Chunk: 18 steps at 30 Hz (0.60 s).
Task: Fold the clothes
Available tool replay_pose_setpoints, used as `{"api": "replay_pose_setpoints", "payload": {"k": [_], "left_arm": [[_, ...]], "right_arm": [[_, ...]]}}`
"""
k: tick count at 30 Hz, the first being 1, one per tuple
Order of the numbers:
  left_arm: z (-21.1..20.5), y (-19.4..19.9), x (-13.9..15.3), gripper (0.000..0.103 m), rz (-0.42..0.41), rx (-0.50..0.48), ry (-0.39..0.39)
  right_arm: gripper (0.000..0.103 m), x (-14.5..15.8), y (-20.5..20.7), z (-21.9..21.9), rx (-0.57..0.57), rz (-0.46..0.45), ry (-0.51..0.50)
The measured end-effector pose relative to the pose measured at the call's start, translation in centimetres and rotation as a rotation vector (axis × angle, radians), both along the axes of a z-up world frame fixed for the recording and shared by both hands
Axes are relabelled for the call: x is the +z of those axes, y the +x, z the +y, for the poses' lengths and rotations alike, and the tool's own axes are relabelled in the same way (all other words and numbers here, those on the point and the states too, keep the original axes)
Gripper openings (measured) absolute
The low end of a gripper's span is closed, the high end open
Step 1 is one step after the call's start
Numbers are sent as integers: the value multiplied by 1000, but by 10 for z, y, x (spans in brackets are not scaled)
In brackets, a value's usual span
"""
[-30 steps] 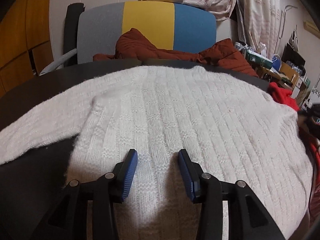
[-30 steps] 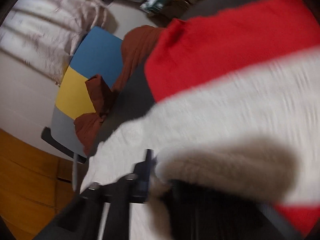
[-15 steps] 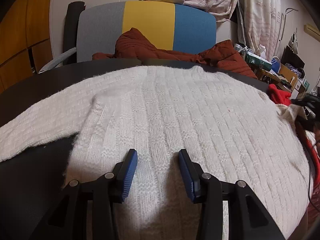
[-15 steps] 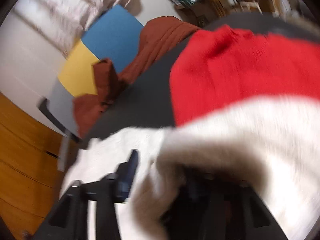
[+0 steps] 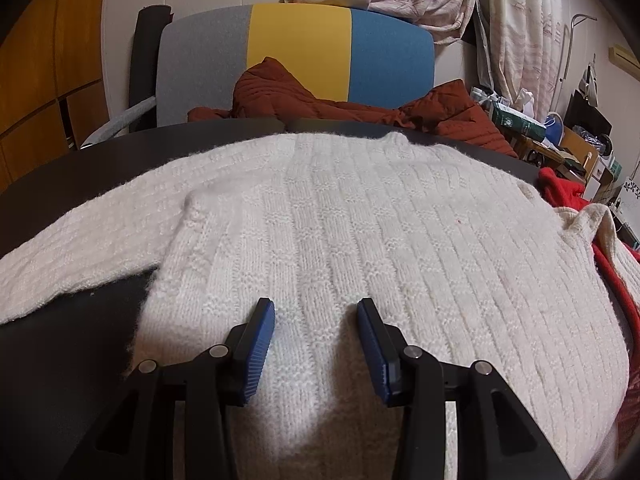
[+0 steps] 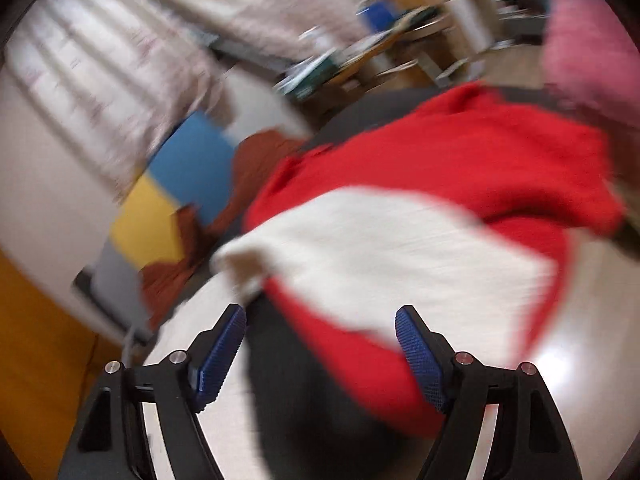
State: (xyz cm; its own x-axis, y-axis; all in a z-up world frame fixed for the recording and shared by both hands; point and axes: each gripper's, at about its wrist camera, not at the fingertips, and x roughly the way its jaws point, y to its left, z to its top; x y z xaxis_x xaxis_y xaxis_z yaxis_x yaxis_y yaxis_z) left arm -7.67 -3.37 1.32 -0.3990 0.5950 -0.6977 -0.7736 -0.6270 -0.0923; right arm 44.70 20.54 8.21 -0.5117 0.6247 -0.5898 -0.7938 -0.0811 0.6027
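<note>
While splayed — right gripper — tilted downward

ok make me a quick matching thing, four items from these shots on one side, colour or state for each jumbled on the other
Items:
1. sweater
2. garment beside it
3. quilted jacket on the chair
4. right gripper

Descriptions:
A. rust brown
B. jaws open, holding nothing
C. white, spread flat on the table
D. bright red

Pairs: 1-C, 2-D, 3-A, 4-B
</note>
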Motion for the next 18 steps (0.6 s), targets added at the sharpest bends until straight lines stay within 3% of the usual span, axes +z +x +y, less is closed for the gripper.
{"api": "replay_pose_setpoints", "payload": {"k": [4, 8, 12, 18], "left_arm": [[0, 0, 0, 44, 3, 1, -2], [0, 2, 1, 44, 6, 7, -1], [-1, 3, 1, 44, 8, 9, -1], [-1, 3, 1, 44, 5, 10, 1]], "right_arm": [[79, -12, 43, 17, -65, -22, -71], [76, -23, 30, 32, -25, -73, -88], [19, -18, -1, 35, -2, -204, -33], [10, 46, -29, 33, 73, -456, 219]]}}
